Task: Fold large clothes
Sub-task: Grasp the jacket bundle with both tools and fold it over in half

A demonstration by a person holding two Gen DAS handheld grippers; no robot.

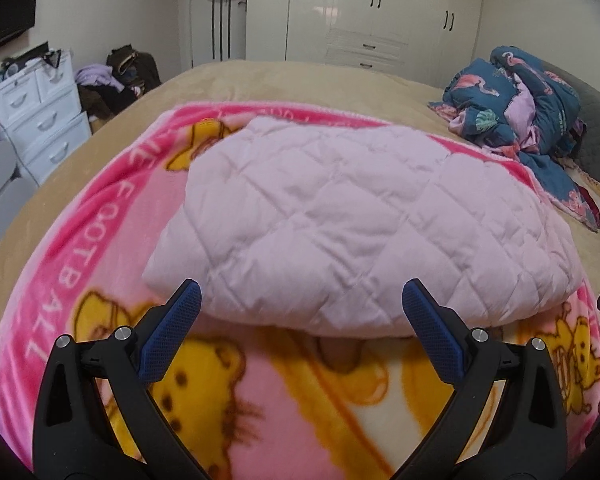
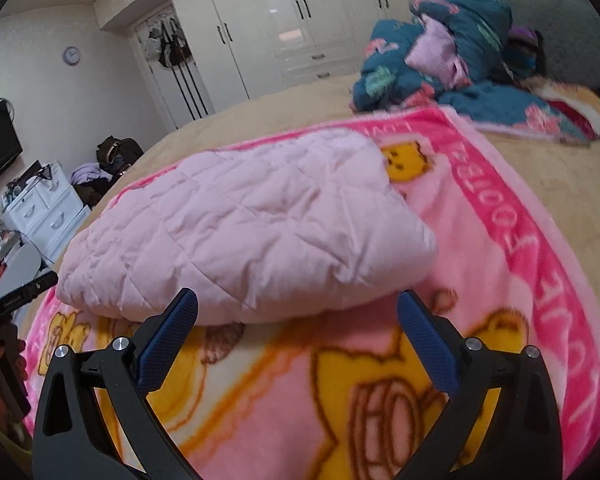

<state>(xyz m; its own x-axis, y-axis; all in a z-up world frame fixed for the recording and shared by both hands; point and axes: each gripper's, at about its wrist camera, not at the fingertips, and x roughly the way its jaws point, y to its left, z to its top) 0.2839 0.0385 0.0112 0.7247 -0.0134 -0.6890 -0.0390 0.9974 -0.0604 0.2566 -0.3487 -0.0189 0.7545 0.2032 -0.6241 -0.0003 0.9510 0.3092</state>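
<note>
A pale pink quilted garment (image 1: 352, 220) lies folded into a thick rectangle on a pink cartoon blanket (image 1: 80, 264) spread over the bed. My left gripper (image 1: 302, 300) is open and empty, its blue fingertips (image 1: 188, 300) just at the garment's near edge. In the right wrist view the same folded garment (image 2: 252, 224) lies on the blanket (image 2: 500, 240). My right gripper (image 2: 298, 308) is open and empty at its near edge. The left gripper's tip (image 2: 24, 292) shows at the far left of that view.
A heap of blue flamingo-print bedding (image 1: 520, 108) lies at the bed's back right, also in the right wrist view (image 2: 452, 52). A white drawer unit (image 1: 40, 112) and a clothes pile (image 1: 112, 76) stand left of the bed. White wardrobes (image 1: 360, 8) line the far wall.
</note>
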